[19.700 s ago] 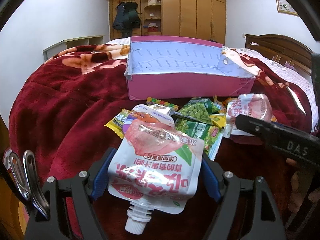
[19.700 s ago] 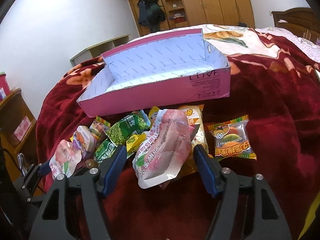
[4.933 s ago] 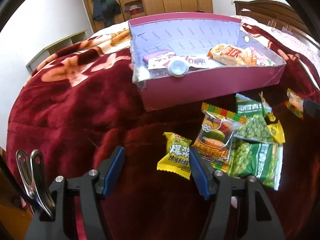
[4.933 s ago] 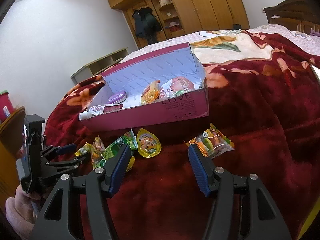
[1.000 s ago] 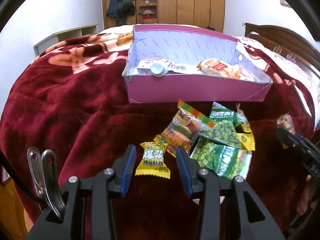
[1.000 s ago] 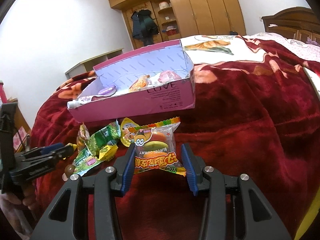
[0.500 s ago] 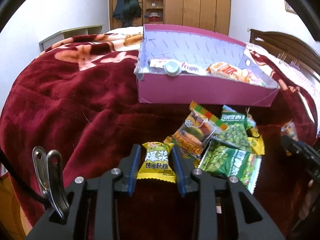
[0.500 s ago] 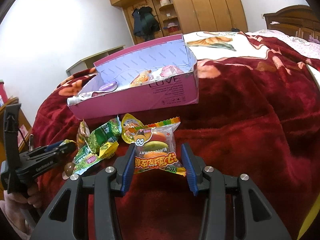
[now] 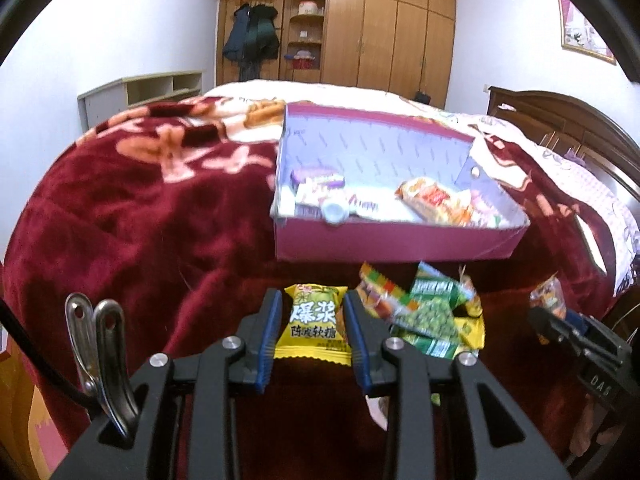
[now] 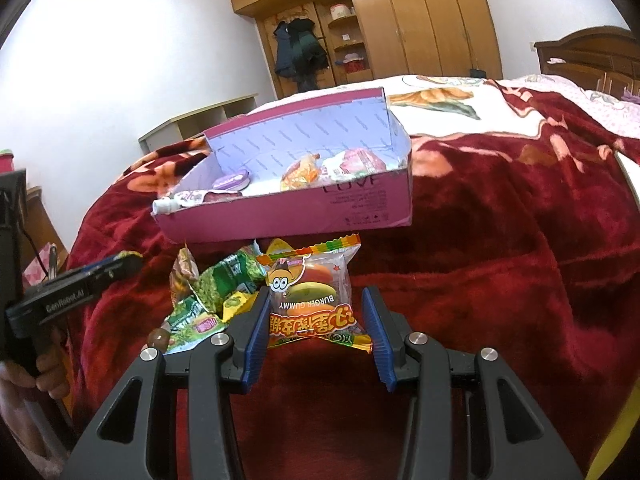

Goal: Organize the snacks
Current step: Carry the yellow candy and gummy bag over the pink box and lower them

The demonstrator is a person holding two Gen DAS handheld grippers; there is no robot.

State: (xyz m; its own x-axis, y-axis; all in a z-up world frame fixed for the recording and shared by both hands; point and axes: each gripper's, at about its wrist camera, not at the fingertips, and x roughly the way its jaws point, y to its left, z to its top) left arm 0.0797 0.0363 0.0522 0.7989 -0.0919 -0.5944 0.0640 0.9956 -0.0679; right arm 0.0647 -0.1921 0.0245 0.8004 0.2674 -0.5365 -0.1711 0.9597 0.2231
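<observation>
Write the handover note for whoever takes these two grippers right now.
Left gripper: shut on the yellow candy packet.
Right gripper: closed around the burger gummy pack.
Pink box sits on the red blanket.
Done: spouted pouch, purple cup and orange snack bag are boxed.
Left: box both held packs, then the green pea packets and remaining loose snacks.

Left gripper [image 9: 313, 330] angled down toward pink box [image 9: 400, 245], blue pads clamped on sides of yellow candy packet [image 9: 314, 326]. Right gripper [image 10: 316, 330] also tilted down toward box, pads pressed against burger gummy packet [image 10: 312, 300]. Hand [image 10: 24, 384] gripping left gripper's handle, on near side of box from right wrist view.
</observation>
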